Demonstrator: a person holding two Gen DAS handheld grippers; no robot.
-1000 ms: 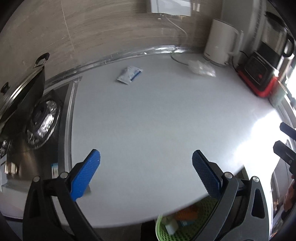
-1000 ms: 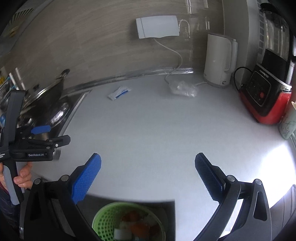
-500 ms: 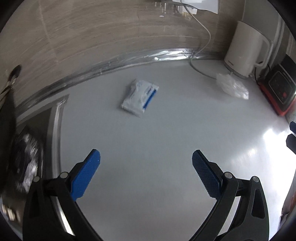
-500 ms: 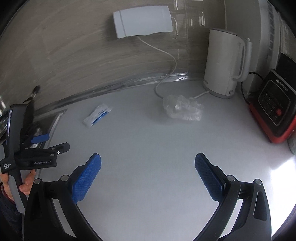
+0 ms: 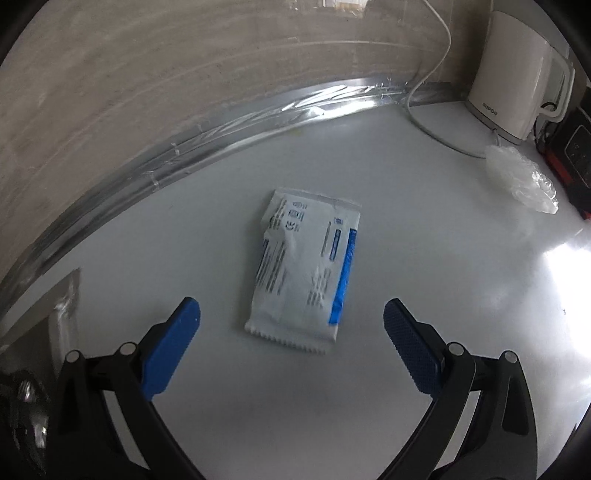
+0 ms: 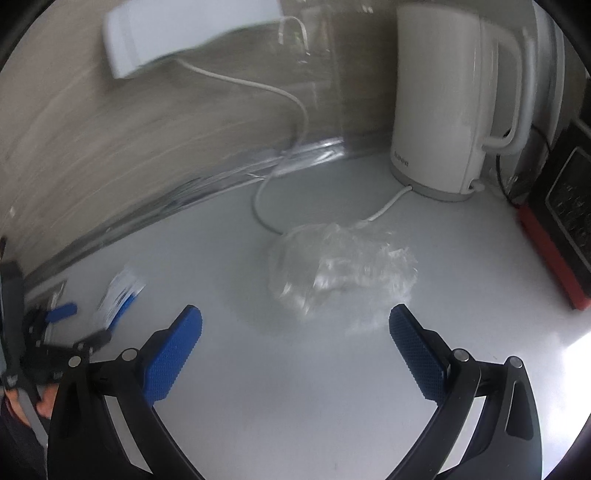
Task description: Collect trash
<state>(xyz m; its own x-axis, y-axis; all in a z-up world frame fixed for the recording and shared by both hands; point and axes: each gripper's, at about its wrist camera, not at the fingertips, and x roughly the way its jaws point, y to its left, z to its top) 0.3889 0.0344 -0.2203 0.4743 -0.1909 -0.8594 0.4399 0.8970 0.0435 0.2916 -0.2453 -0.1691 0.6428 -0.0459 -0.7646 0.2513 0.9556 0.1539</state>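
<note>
A flat white and blue wrapper (image 5: 304,267) lies on the white counter (image 5: 406,240) just ahead of my left gripper (image 5: 291,314), which is open and empty with a finger on either side of the wrapper's near end. A crumpled clear plastic bag (image 6: 340,271) lies just ahead of my right gripper (image 6: 295,321), which is open and empty. The bag also shows in the left wrist view (image 5: 521,177), and the wrapper (image 6: 120,295) and the left gripper (image 6: 61,328) show at the left of the right wrist view.
A white electric kettle (image 6: 450,107) stands at the back right, its cord (image 6: 284,99) running up to a white wall box (image 6: 184,33). A red and black appliance (image 6: 557,229) stands at the far right. The stove edge (image 5: 62,306) lies to the left.
Both grippers have moved forward and down over the counter: the left has closed in on the wrapper, the right on the plastic bag. The green bin below the counter edge has left view.
</note>
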